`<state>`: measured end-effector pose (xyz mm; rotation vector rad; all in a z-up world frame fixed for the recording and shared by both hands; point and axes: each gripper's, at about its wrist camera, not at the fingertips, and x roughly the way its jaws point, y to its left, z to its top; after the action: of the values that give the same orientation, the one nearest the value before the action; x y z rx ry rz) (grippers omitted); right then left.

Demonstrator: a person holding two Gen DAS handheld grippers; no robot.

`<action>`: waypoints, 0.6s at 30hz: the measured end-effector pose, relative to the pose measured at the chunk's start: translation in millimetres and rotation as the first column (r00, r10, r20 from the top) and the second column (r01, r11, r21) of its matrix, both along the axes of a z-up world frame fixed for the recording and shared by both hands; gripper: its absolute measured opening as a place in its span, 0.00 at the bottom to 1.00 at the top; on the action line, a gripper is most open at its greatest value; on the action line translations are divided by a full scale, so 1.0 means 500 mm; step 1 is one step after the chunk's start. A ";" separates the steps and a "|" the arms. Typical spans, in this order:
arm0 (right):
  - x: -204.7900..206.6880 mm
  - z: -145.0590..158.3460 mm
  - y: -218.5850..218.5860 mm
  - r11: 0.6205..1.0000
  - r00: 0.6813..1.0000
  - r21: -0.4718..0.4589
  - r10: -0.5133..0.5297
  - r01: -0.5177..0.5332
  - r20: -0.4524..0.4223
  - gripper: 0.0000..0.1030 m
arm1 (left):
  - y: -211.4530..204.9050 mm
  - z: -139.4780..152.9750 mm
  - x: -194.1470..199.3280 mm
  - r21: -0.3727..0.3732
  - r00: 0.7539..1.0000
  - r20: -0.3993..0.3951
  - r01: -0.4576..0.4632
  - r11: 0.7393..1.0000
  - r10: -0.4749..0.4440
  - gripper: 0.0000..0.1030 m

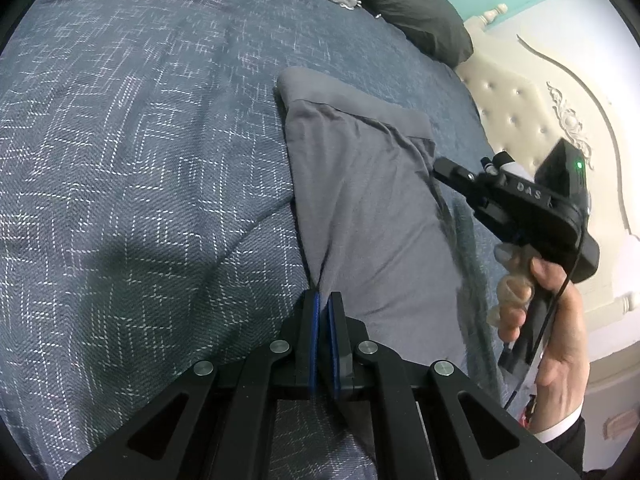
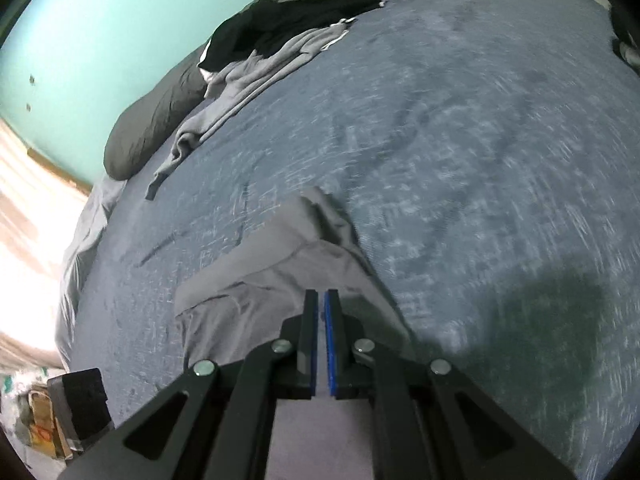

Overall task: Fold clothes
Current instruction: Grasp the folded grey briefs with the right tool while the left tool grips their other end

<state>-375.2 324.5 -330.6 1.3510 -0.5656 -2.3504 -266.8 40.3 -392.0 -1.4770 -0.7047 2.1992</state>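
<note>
Nearly shut, the left gripper point(image 1: 323, 300) pinches the near edge of a grey garment point(image 1: 360, 184) on the bed point(image 1: 140, 160); the right gripper point(image 2: 321, 298), also narrowed, seems to hold cloth. Light, limp fabric; hems grip best.

The only readable lettering is "DAS", raised in capitals on the black side of the right gripper point(image 1: 444, 170), seen from the left wrist view at the right of the scene, on the body just behind its fingers point(image 1: 454, 168) and in front of the block with the small green light. No other word, number or brand can be read there. In the right wrist view nothing is legible: the coloured packaging point(image 2: 38, 420) at the near left corner, beside the bed point(image 2: 460, 140), is too blurred to make out any print.
</note>
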 end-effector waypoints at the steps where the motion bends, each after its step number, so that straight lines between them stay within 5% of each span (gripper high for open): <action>1: -0.007 -0.002 -0.008 1.000 1.000 0.004 0.008 -0.008 0.009 0.04 | 0.000 0.000 0.000 0.000 1.000 0.001 0.000 1.000 0.000 0.05; 11: -0.060 -0.029 0.007 0.994 0.995 0.092 -0.073 0.067 0.065 0.04 | 0.004 0.004 -0.001 -0.014 1.000 -0.002 0.000 1.000 0.000 0.05; 18: -0.056 0.001 0.013 0.998 0.998 0.019 -0.061 0.060 0.023 0.04 | 0.006 0.017 -0.009 -0.008 1.000 -0.006 -0.012 1.000 0.012 0.05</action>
<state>-403.4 331.1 -329.9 1.3900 -0.6016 -2.3959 -271.4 43.2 -383.5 -1.4730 -0.7051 2.2165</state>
